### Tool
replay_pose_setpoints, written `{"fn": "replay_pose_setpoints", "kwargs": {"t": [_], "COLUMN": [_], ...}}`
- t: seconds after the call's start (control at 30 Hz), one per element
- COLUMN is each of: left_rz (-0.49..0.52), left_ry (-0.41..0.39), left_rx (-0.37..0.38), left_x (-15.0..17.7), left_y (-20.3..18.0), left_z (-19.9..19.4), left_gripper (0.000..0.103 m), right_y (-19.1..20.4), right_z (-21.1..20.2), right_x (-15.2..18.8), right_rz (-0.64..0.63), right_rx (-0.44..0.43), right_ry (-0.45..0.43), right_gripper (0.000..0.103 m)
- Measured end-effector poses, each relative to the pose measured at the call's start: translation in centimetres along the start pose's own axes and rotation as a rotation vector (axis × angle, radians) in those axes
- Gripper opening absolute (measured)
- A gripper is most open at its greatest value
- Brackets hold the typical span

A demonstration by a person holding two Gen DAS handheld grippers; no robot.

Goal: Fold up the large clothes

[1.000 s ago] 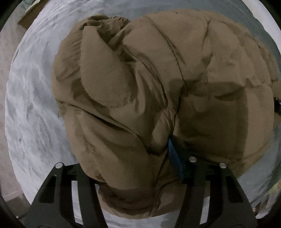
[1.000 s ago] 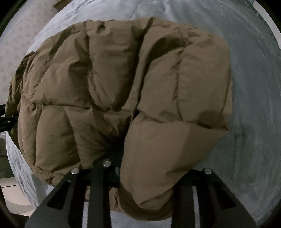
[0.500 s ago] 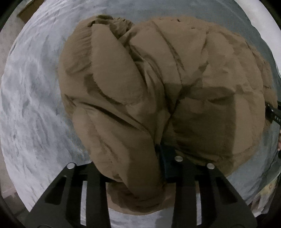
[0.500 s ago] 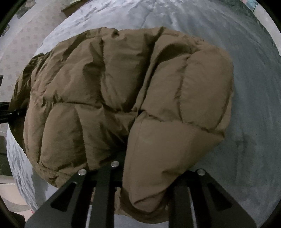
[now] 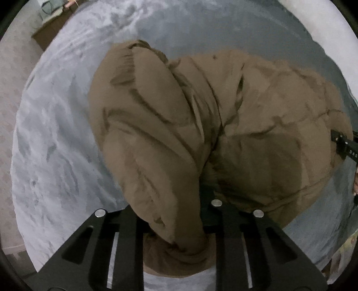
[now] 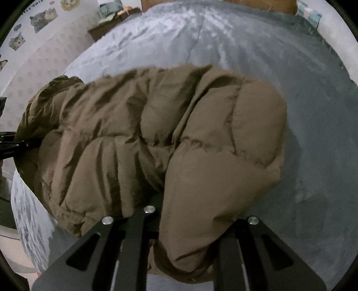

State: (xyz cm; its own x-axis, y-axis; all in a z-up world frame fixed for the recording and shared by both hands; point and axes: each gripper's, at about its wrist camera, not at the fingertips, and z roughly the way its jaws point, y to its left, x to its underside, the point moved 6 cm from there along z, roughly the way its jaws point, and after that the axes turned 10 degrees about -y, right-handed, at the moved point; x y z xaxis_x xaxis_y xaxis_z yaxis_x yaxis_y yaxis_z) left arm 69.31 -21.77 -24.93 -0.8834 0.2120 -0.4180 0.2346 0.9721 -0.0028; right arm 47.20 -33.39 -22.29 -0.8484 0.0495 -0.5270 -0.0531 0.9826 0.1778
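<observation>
Brown quilted jacket (image 5: pixel 223 134) lies bunched on the grey bed cover (image 5: pixel 56 145), and both my tongs have just been closing on its near hem: my left gripper (image 5: pixel 176 223) and right gripper (image 6: pixel 190 226) each now pinch a puffy fold and have lifted it since a second ago, so I judge the fold is starting. The only writing, white letters on the other tool at the right edge, is cut off.

Grey-blue bed (image 6: pixel 313 112), patterned wall (image 6: pixel 29 73), animal stickers (image 6: pixel 42 16)
</observation>
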Motion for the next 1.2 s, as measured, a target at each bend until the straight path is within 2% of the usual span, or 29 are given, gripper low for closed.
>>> {"fn": "replay_pose_setpoints", "kwargs": {"t": [0.33, 0.5, 0.67, 0.7, 0.83, 0.93, 1.03, 1.2], "left_rz": [0.065, 0.086, 0.104, 0.103, 0.075, 0.057, 0.0, -0.031], "left_ry": [-0.149, -0.203, -0.26, -0.259, -0.213, -0.169, -0.114, -0.101], "left_rx": [-0.044, -0.043, 0.008, 0.012, 0.033, 0.031, 0.026, 0.059], "left_x": [-3.9, -3.1, -1.6, 0.8, 4.8, 7.6, 10.0, 12.4], "left_y": [-4.0, -5.9, -8.7, -11.7, -12.7, -13.2, -11.7, -11.0], "left_z": [-6.1, -8.5, -12.1, -13.4, -12.3, -9.9, -6.5, -4.2], "left_gripper": [0.018, 0.016, 0.013, 0.013, 0.012, 0.013, 0.013, 0.018], "right_y": [-0.8, -2.1, -2.5, -2.5, -2.7, -3.2, -3.9, -5.5], "right_z": [-8.3, -12.0, -15.1, -15.0, -15.1, -13.7, -11.7, -8.8], "right_x": [-1.6, -1.8, -0.1, 0.2, 3.4, 6.1, 8.6, 11.2], "right_rz": [-0.046, -0.042, -0.047, -0.047, -0.039, -0.036, -0.016, 0.034], "right_rx": [0.049, 0.058, 0.07, 0.07, 0.064, 0.082, 0.102, 0.125], "right_ry": [-0.136, -0.182, -0.196, -0.193, -0.157, -0.105, -0.057, -0.008], "right_gripper": [0.012, 0.012, 0.012, 0.012, 0.012, 0.012, 0.013, 0.014]}}
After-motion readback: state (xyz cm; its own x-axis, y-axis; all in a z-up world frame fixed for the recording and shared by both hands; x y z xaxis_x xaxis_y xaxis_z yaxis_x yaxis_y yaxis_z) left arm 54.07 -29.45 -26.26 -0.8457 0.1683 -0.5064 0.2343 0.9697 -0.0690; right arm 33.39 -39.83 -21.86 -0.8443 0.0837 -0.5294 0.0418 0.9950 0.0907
